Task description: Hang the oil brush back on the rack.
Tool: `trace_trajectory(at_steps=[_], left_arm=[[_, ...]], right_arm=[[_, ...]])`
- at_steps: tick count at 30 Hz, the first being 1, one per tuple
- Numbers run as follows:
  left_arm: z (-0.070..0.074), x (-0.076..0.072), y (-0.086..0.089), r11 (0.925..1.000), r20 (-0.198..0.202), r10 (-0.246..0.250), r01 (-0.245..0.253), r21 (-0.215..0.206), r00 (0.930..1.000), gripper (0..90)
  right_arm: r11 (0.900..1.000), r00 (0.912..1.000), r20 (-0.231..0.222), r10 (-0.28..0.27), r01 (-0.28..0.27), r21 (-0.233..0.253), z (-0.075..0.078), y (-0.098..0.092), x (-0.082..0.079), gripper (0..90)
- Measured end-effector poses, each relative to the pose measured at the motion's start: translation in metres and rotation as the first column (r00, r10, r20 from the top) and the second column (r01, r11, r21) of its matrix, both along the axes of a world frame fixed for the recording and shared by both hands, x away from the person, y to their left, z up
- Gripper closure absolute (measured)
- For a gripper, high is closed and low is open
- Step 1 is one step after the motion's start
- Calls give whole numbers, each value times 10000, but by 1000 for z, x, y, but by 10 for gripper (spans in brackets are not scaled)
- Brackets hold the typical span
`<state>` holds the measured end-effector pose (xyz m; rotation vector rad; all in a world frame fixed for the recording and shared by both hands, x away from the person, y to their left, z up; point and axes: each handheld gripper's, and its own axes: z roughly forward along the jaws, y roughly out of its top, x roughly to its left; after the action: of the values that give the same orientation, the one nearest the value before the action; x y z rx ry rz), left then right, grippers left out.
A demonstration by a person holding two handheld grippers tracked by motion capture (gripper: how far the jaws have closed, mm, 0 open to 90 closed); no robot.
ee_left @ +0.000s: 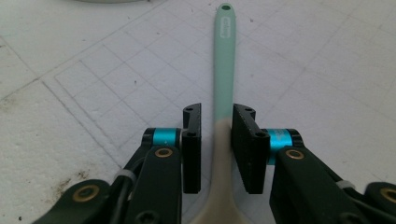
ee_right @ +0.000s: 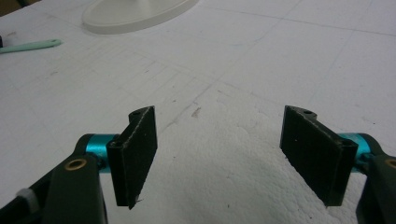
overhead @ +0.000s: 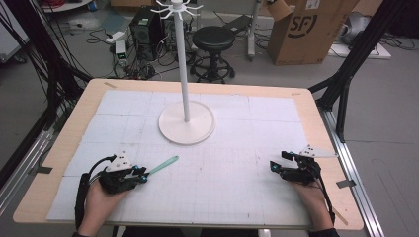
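Spatula (ee_left: 223,70) lies gripped between left gripper (ee_left: 215,140) jaws.

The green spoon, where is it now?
In the high view the spoon lies front left, between the left gripper's jaws, its handle pointing toward the white stand.

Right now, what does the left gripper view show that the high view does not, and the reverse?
Left gripper view alone: the spatula's hanging hole at the handle tip, and its beige neck between the closed jaws of the left gripper. High view alone: the right gripper, open and empty, the tall white stand with hooks, and the floor clutter beyond. Both share the mint handle and the gridded mat.
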<state>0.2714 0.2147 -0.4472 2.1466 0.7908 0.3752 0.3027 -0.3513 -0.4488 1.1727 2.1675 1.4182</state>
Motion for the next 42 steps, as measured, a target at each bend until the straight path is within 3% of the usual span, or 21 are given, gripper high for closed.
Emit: trace_trajectory(at_steps=[3, 14, 21, 33, 42], left_arm=[[0, 0, 0, 9999, -38, -92, 91, -57, 10000, 805], [1, 1, 0, 9999, -184, -37, 35, -96, 9998, 821], [8, 1, 3, 9967, -83, -92, 85, -813, 9999, 822], [45, 6, 11, 9786, 342, -93, 162, -2051, 9994, 822], [82, 12, 17, 9699, 850, 155, 56, -2432, 9963, 822]], right_arm=[[10000, 10000, -22, -1, 1, 3, 0, 0, 0, 269], [10000, 10000, -8, 2, -2, -5, 0, 0, 0, 269], [10000, 10000, 9, 9, -9, -7, 0, 0, 0, 269], [10000, 10000, -22, 12, -12, -3, 0, 0, 0, 269], [10000, 10000, -22, 19, -19, -14, 0, 0, 0, 270]])
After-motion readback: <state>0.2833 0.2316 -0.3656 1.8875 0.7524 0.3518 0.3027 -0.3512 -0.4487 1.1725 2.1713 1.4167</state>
